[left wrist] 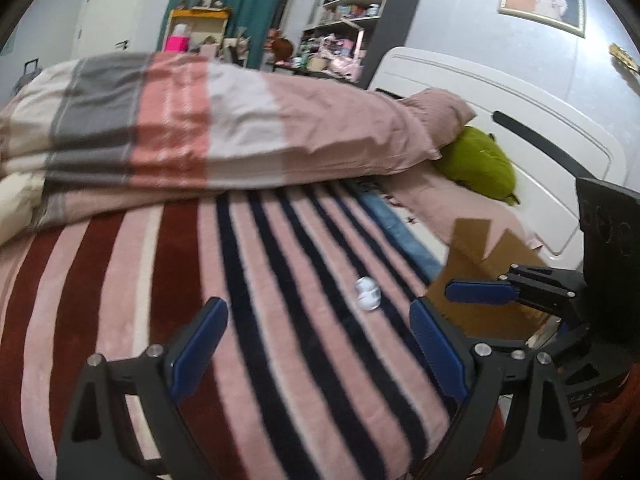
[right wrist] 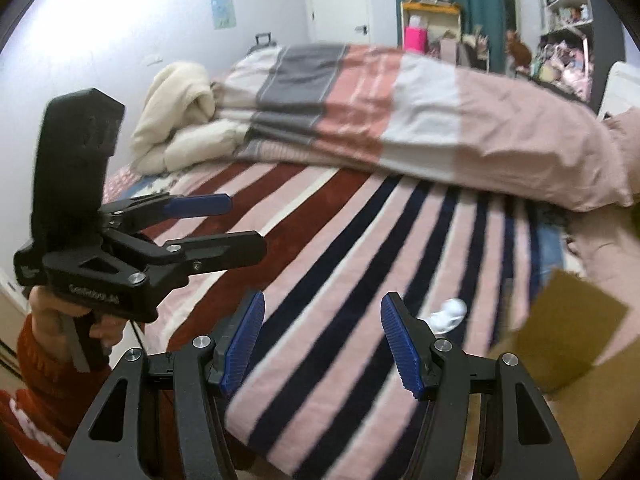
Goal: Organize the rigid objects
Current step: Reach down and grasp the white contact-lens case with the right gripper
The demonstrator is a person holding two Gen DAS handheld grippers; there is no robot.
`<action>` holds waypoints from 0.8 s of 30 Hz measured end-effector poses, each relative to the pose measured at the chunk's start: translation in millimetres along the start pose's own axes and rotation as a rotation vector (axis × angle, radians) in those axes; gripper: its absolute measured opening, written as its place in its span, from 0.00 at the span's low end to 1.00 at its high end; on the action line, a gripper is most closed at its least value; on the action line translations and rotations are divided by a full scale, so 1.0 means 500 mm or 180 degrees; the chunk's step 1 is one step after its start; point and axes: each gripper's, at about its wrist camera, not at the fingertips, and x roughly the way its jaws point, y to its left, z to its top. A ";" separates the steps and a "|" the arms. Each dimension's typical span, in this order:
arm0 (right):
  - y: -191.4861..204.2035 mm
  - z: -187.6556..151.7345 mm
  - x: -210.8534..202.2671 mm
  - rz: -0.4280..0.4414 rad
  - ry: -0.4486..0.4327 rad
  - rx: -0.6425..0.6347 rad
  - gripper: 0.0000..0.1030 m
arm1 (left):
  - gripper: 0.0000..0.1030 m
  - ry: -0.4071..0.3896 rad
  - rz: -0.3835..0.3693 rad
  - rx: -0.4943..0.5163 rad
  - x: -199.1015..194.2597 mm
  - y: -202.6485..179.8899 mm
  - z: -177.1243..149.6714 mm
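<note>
A small white rigid object (left wrist: pixel 368 293) lies on the striped blanket (left wrist: pixel 280 280), a little ahead of my left gripper (left wrist: pixel 316 316) and between its open, empty fingers. It also shows in the right wrist view (right wrist: pixel 447 315), blurred, just right of my right gripper (right wrist: pixel 322 316), which is open and empty. A brown cardboard box (left wrist: pixel 484 276) stands at the bed's right side; it shows in the right wrist view (right wrist: pixel 560 328) too. The right gripper shows in the left wrist view (left wrist: pixel 480 292) beside the box. The left gripper shows in the right wrist view (right wrist: pixel 236 224), open.
A folded pink, grey and white duvet (left wrist: pixel 200 132) lies across the far bed. A green plush (left wrist: pixel 480 164) sits by the white headboard (left wrist: pixel 520 128). A cream blanket (right wrist: pixel 180 112) is heaped at the far left. Cluttered shelves (left wrist: pixel 348 8) stand behind.
</note>
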 end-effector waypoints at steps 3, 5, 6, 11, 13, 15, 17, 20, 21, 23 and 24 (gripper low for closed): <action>-0.009 -0.013 0.070 -0.0168 0.0135 0.0241 0.56 | 0.88 0.0042 0.0013 -0.0075 0.013 0.042 -0.025; -0.030 -0.027 0.115 -0.0359 0.0185 0.0451 0.56 | 0.88 0.0040 -0.0038 -0.0108 0.020 0.061 -0.037; -0.041 -0.033 0.135 -0.0465 0.0214 0.0532 0.56 | 0.88 0.0044 -0.0072 -0.0124 0.022 0.070 -0.043; -0.125 -0.059 0.227 -0.1093 0.0251 0.0863 0.56 | 0.88 0.0056 -0.0175 -0.0088 0.038 0.092 -0.058; -0.154 -0.064 0.252 -0.1245 0.0270 0.0923 0.55 | 0.88 0.0040 -0.0230 -0.0096 0.042 0.098 -0.060; -0.179 -0.069 0.272 -0.1438 0.0278 0.0944 0.55 | 0.88 0.0028 -0.0300 -0.0127 0.048 0.105 -0.062; -0.197 -0.072 0.289 -0.1604 0.0304 0.0933 0.55 | 0.88 0.0020 -0.0319 -0.0139 0.055 0.109 -0.061; -0.223 -0.076 0.302 -0.1704 0.0325 0.0991 0.48 | 0.88 0.0027 -0.0326 -0.0141 0.062 0.110 -0.060; -0.227 -0.077 0.304 -0.1701 0.0332 0.1002 0.47 | 0.88 0.0030 -0.0331 -0.0135 0.063 0.109 -0.061; -0.238 -0.075 0.315 -0.1707 0.0339 0.1013 0.45 | 0.88 0.0038 -0.0324 -0.0121 0.066 0.107 -0.060; -0.243 -0.073 0.320 -0.1727 0.0342 0.1022 0.41 | 0.88 0.0042 -0.0313 -0.0123 0.067 0.107 -0.060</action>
